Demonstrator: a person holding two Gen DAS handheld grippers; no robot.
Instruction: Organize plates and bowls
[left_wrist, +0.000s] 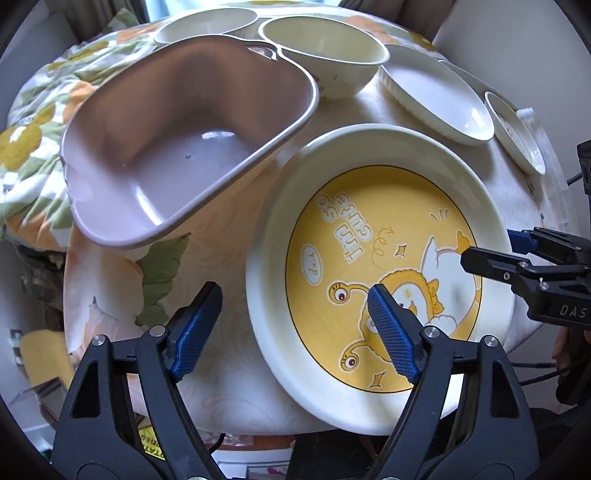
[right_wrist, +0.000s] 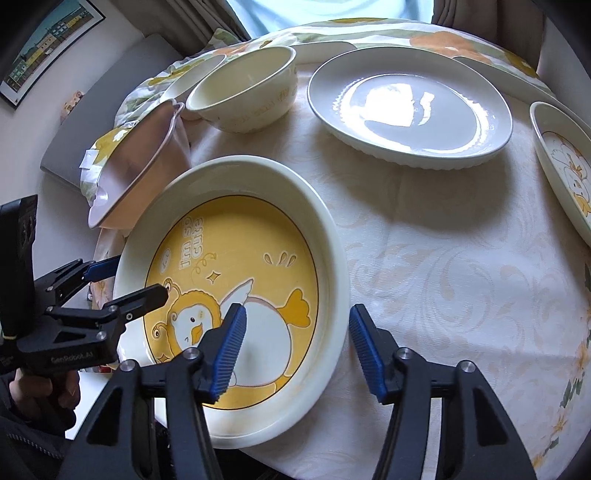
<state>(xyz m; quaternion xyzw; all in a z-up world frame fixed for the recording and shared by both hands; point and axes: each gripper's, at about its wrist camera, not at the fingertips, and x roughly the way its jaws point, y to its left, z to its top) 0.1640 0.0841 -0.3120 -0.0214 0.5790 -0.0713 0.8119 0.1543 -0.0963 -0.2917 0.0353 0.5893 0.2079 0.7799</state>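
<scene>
— What are you carrying in your left hand there?

— Your left gripper (left_wrist: 291, 325) is showing black plastic arms shaped like clamps, silver round screws sitting at the joints, and ribbed blue pads (left_wrist: 391, 332) lining the fingers.

— And the other one?

— Your right gripper (right_wrist: 297, 343) is looking the same — black frame, silver screws, blue ridged pads (right_wrist: 229, 350). White lettering is showing on each body when seen from the opposite camera: "DAS" on the right one, "GenRobot.AI" on the left. Thin black cables are trailing behind the right one, and a dark sleeve (right_wrist: 22, 439) is covering your left wrist.
</scene>
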